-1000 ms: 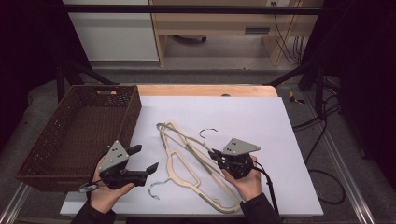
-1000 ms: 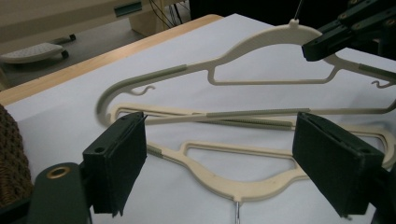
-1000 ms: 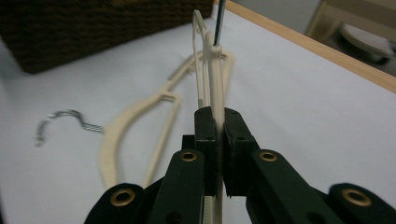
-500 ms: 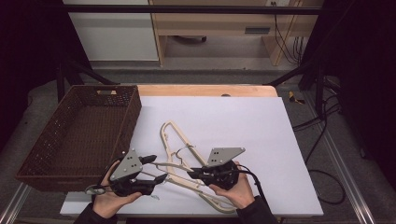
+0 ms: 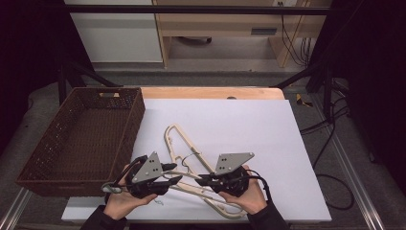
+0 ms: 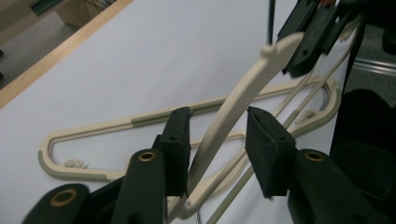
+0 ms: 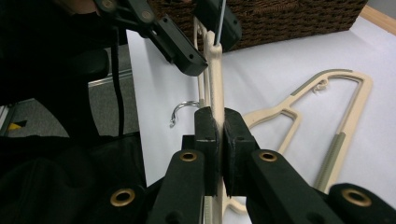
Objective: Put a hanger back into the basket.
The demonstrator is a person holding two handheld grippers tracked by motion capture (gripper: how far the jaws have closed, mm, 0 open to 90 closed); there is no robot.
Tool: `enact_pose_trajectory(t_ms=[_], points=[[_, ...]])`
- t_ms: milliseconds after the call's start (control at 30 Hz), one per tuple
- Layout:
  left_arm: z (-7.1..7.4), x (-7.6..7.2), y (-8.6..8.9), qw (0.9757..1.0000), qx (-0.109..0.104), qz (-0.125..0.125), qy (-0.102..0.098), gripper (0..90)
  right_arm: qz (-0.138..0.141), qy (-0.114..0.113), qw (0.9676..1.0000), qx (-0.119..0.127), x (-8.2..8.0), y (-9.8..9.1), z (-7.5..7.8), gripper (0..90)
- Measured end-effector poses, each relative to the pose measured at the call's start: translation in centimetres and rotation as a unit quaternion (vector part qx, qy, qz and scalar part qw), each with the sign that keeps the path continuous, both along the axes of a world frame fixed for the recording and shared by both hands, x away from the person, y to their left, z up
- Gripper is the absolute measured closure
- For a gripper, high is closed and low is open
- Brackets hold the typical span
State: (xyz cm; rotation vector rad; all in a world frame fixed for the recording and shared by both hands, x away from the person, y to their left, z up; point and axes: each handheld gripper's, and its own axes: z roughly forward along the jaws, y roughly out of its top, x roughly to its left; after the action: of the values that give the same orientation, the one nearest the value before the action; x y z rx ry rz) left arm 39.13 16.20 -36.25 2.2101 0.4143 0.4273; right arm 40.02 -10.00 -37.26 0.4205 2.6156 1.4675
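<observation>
White tabletop (image 5: 249, 120), wicker basket (image 5: 81, 139) left, second hanger (image 5: 178, 143) (flat) beneath

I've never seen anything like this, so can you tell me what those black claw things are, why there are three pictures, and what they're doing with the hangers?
The claws are hand-held grippers: a person holds one in each hand.

The high view looks down at the table from above. Each of the other two pictures comes from a small camera riding on one gripper, looking along its black jaws.

On the white table lie cream hangers, with a brown basket at the left.

The right gripper is shut on a lifted hanger. The left gripper has just been closing around the same hanger's arm, which sits between its jaws; one jaw seems to touch it, but there's a gap on the other side.
</observation>
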Motion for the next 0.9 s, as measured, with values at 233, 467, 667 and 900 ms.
enact_pose_trajectory(t_ms=[233,467,667,900], points=[[-0.6,0.1,-0.8,0.9997,0.019,-0.007,0.014,69.8,0.018,0.007,0.9998,-0.009,-0.1,-0.4,0.1,86.7],[-0.7,-0.3,-1.3,0.9992,0.032,-0.013,0.019,77.8,-0.005,0.006,0.9999,-0.009,0.3,-0.9,0.0,78.5],[-1.1,-0.6,-2.0,0.9987,0.027,-0.017,0.040,83.9,-0.049,-0.008,0.9987,0.006,0.6,-1.2,-0.2,62.5],[-1.6,-0.3,-1.9,0.9982,-0.006,0.014,0.059,86.1,-0.112,-0.029,0.9928,0.032,1.0,-2.2,-0.2,44.0]])
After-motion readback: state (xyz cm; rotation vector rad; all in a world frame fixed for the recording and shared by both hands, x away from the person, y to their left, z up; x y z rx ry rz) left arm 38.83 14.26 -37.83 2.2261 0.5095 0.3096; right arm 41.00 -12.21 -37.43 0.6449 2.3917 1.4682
